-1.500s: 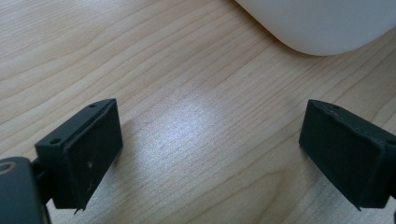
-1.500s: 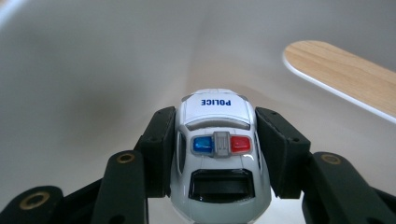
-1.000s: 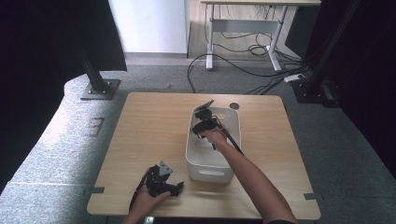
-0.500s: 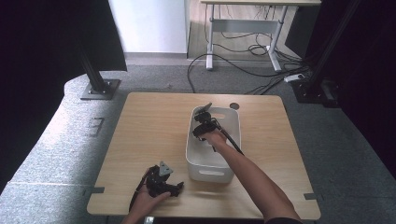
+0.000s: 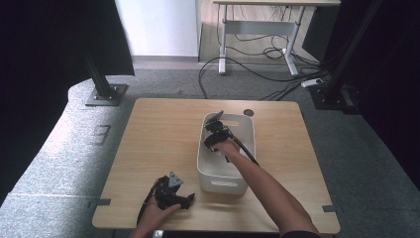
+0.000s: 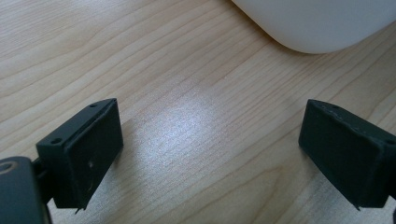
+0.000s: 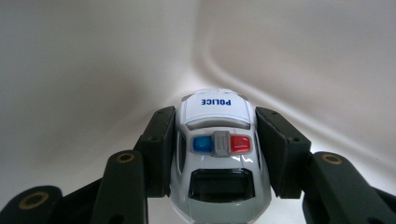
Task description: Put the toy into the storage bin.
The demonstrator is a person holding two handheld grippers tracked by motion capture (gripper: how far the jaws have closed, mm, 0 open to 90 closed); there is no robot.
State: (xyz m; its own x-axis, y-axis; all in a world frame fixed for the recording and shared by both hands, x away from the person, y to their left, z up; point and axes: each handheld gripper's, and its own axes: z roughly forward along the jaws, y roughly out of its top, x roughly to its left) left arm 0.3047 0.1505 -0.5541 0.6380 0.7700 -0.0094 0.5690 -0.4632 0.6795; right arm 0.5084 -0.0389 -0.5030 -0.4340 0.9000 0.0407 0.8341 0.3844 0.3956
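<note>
Right gripper view: one toy police car between two closed jaws.

Pale wood, smooth white plastic, matt black jaws

The light wood-grain tabletop fills the left gripper view, its streaked surface carrying a soft sheen at centre frame; the smooth, satin white plastic rectangular bin curves in at that view's upper right. The left gripper has matt black, faintly textured jaws. In the right gripper view the glossy white-and-grey plastic toy police car sits mid-frame between the matt black jaws of the right gripper, with brass-coloured metal rivets.
</note>
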